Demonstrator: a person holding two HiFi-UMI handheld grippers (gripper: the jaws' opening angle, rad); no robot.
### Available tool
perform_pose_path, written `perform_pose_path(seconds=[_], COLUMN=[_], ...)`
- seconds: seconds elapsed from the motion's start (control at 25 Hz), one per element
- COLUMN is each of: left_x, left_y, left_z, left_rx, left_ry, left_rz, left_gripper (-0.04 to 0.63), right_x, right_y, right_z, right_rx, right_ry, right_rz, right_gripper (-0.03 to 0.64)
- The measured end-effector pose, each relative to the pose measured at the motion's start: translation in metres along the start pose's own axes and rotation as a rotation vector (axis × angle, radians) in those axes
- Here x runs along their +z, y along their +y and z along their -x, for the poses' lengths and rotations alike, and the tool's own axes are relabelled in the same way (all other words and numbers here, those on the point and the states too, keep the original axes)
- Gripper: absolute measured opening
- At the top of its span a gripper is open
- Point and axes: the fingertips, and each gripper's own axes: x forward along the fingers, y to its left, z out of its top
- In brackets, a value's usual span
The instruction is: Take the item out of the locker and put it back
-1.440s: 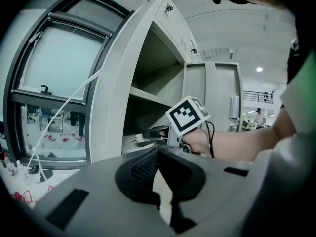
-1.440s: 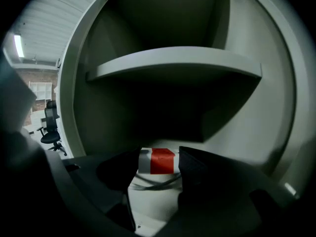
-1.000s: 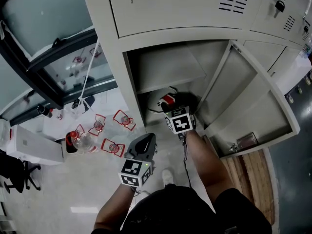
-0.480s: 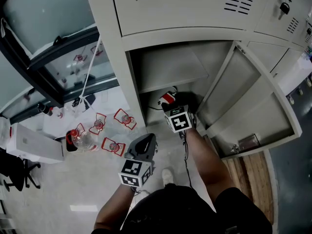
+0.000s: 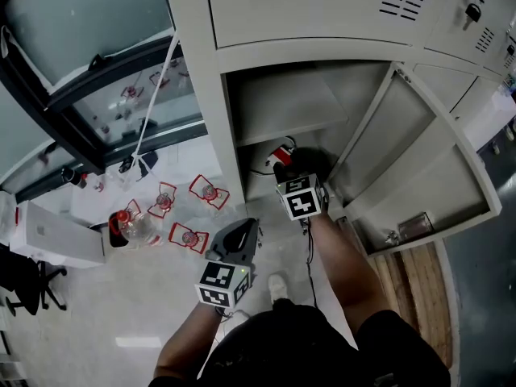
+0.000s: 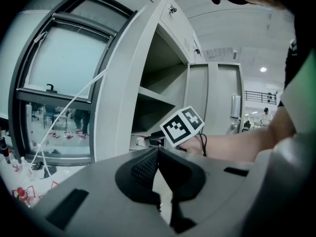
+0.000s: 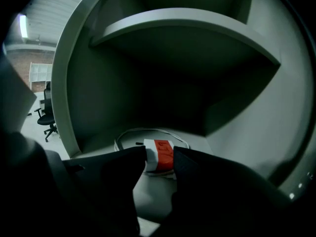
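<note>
A small red and white box [image 7: 159, 156] with a white cable [image 7: 129, 135] lies on the floor of the open locker's lower compartment [image 5: 255, 176]. In the head view the box [image 5: 280, 152] shows just past my right gripper [image 5: 284, 170], which reaches into that compartment. In the right gripper view that gripper's [image 7: 159, 163] jaws have just been closing and now touch the box on both sides. My left gripper [image 5: 242, 237] hangs outside the locker, lower left of the opening. In its own view the left gripper [image 6: 158, 152] is shut at the tips on nothing.
The locker door [image 5: 419, 168] swings open to the right. A shelf [image 5: 282, 107] roofs the lower compartment. On the floor to the left lie red and white items [image 5: 189, 238], a clear bottle [image 5: 134, 229] and a white box [image 5: 56, 236]. A wooden pallet [image 5: 411, 274] is at the right.
My right gripper stays reaching into the lower compartment, a little closer to the red and white box. The left gripper has not moved. The head view has shifted slightly.
</note>
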Motion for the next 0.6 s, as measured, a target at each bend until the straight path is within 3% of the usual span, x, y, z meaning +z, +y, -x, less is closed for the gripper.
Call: perform_pose_path(seconds=[0.16,0.6], left_x=[-0.003,-0.011], left_y=[-0.001,-0.011], left_z=[0.009,0.038], left_rx=[-0.008,-0.039], left_ry=[0.002,-0.001], left_rz=[-0.002,-0.004], left_gripper=[0.005,0.004], right_x=[0.004,0.004], right_y=[-0.003,0.003], right_z=[0.02,0.061], right_rx=[-0.097,-0.094], right_ry=[-0.042,-0.094], right_rz=[0.035,-0.086], right_gripper=[0.003,0.0])
